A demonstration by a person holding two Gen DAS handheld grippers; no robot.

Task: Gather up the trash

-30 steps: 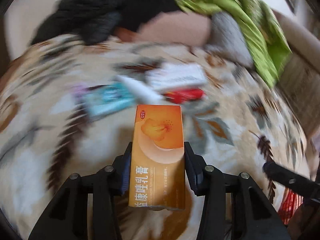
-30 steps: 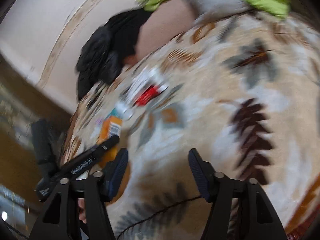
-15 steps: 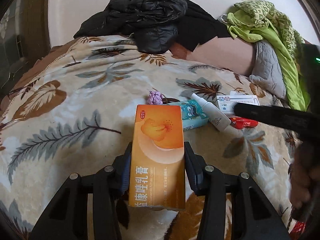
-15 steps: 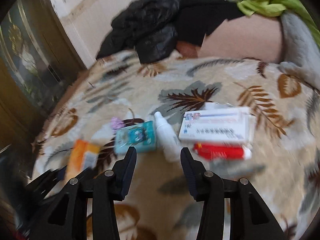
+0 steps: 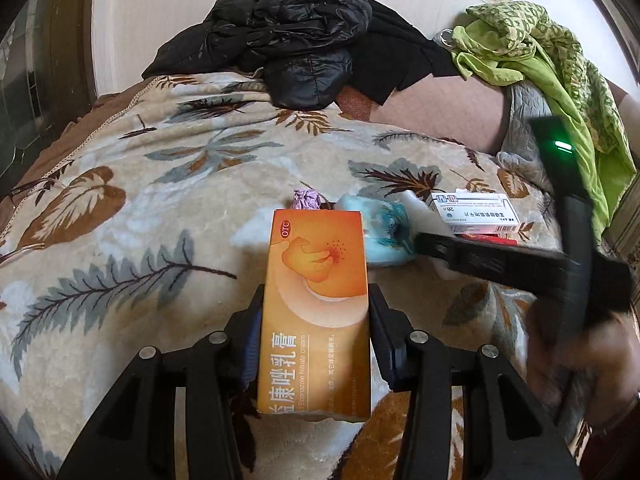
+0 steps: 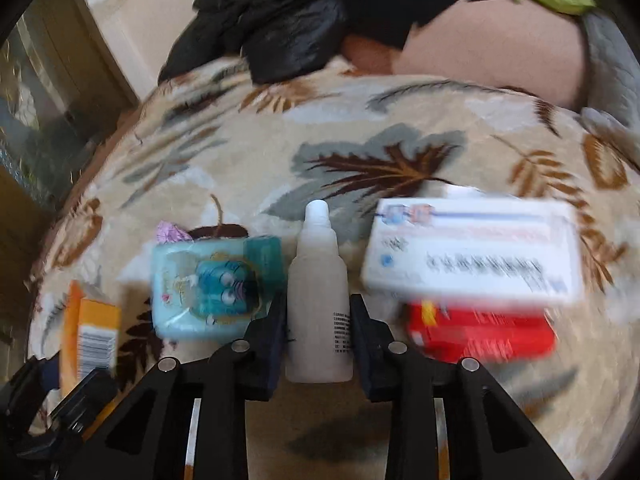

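Note:
My left gripper [image 5: 316,300] is shut on an orange ointment box [image 5: 316,304] and holds it above the leaf-patterned blanket [image 5: 160,184]. My right gripper [image 6: 319,312] is low over the blanket, its jaws on either side of a white dropper bottle [image 6: 319,296], close to its sides; contact is unclear. Beside the bottle lie a light blue packet [image 6: 216,284] on the left, and a white medicine box [image 6: 476,256] over a red box [image 6: 480,336] on the right. A small purple wrapper [image 6: 170,232] lies behind the packet. The right gripper's body crosses the left wrist view [image 5: 520,260].
Black jackets [image 5: 288,40] are piled at the far end of the bed. Green clothing [image 5: 552,52] and a grey quilted item [image 5: 524,132] lie at the far right. A pink cushion [image 6: 492,48] sits behind the blanket. Dark wooden furniture [image 6: 36,92] stands at the left.
My right gripper has moved forward and down, so the dropper bottle now sits between its jaws. The left gripper keeps the orange box and has hardly moved.

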